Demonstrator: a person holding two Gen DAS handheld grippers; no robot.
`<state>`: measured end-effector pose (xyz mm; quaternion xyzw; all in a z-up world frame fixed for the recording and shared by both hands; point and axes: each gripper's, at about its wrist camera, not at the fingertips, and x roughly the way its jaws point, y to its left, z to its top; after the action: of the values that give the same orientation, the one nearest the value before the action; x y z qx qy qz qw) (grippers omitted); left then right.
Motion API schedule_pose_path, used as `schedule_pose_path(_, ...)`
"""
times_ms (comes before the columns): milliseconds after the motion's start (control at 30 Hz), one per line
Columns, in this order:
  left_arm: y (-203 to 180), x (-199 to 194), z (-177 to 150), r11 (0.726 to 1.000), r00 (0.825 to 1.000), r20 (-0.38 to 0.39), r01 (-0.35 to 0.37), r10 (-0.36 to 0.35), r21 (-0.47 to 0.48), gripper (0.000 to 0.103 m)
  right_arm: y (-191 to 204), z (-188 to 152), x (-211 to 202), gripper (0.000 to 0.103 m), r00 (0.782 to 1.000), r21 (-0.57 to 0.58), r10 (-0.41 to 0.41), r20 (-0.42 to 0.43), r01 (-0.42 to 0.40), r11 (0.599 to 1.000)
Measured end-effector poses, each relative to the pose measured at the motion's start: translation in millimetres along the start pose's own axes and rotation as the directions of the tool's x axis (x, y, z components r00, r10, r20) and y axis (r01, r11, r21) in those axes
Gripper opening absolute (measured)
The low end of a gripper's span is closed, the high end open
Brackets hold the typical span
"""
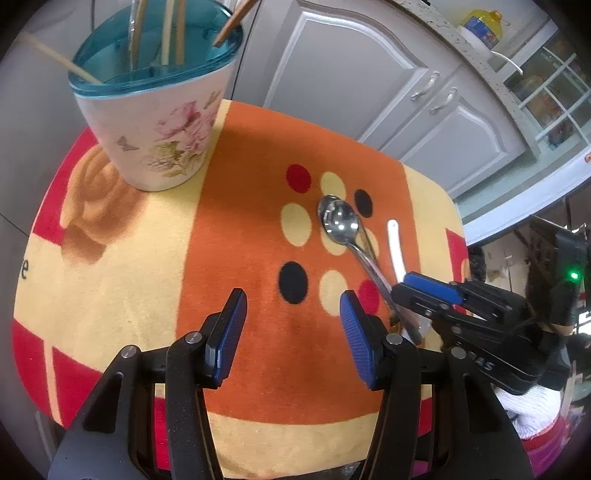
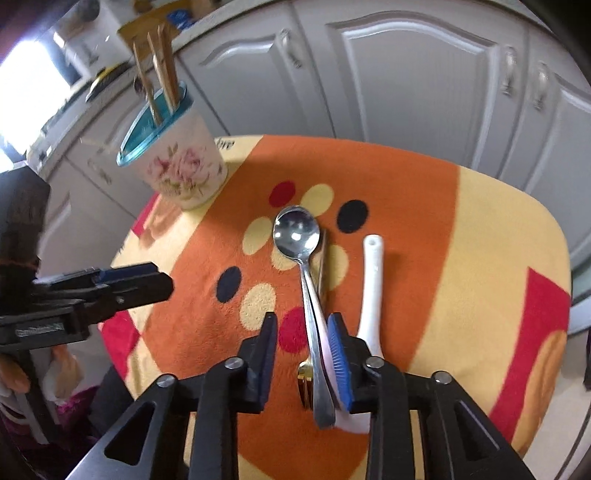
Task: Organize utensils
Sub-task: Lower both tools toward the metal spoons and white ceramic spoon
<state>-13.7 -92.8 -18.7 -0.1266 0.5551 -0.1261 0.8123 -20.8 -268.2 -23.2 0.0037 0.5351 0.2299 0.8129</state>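
Note:
A steel spoon (image 2: 297,232) lies on the orange patterned cloth (image 2: 406,206), bowl up, over a gold utensil (image 2: 306,384) beneath it. A white ceramic spoon (image 2: 371,280) lies just to its right. My right gripper (image 2: 304,332) is open, its jaws either side of the steel spoon's handle, the right pad against it. A floral holder (image 1: 162,122) with a teal rim stands at the far left of the cloth and holds wooden utensils (image 1: 173,33). My left gripper (image 1: 293,310) is open and empty over the cloth. The steel spoon (image 1: 341,221) and right gripper (image 1: 417,291) show to its right.
Grey cabinet doors (image 2: 406,74) stand behind the small table. The cloth's edges drop off on all sides. A counter with a yellow bottle (image 1: 484,24) is at the upper right in the left wrist view.

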Motion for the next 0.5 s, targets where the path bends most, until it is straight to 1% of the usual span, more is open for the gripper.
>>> schedule_pose_path(100,7.2,-1.3,0.0,1.000,1.000,-0.001,-0.007,0.007,-0.010,0.052,-0.6,4.2,13.7,0.018,0.999,-0.014,-0.028,-0.022,0.027,1.000)
schedule_pose_path(200,13.6,-0.1,0.6,1.000,1.000,-0.006,-0.012,0.012,-0.021,0.052,-9.5,6.5,22.5,0.012,0.998,0.009,-0.058,-0.036,0.058,0.998)
schedule_pose_path(300,14.9,2.2,1.0,1.000,1.000,-0.012,-0.015,0.015,-0.023,0.052,-19.7,7.7,22.8,0.012,0.999,0.056,-0.032,-0.028,0.034,0.998)
schedule_pose_path(333,14.0,3.4,1.0,1.000,1.000,-0.015,-0.015,0.015,-0.022,0.052,-20.4,7.7,22.3,0.012,0.999,0.061,-0.035,-0.025,0.036,0.997)
schedule_pose_path(400,12.4,5.4,1.1,1.000,1.000,-0.020,-0.013,0.013,-0.020,0.052,-18.7,8.8,21.4,0.012,0.999,0.057,-0.042,-0.028,0.043,0.997)
schedule_pose_path(467,9.8,7.2,0.8,1.000,1.000,-0.025,-0.013,0.013,-0.016,0.052,-14.1,8.7,22.8,0.012,0.999,0.040,-0.020,-0.030,0.022,0.999)
schedule_pose_path(500,8.4,8.0,0.6,1.000,1.000,-0.027,-0.013,0.013,-0.012,0.052,-12.9,9.0,24.6,0.011,0.998,0.031,-0.053,-0.030,0.054,0.998)
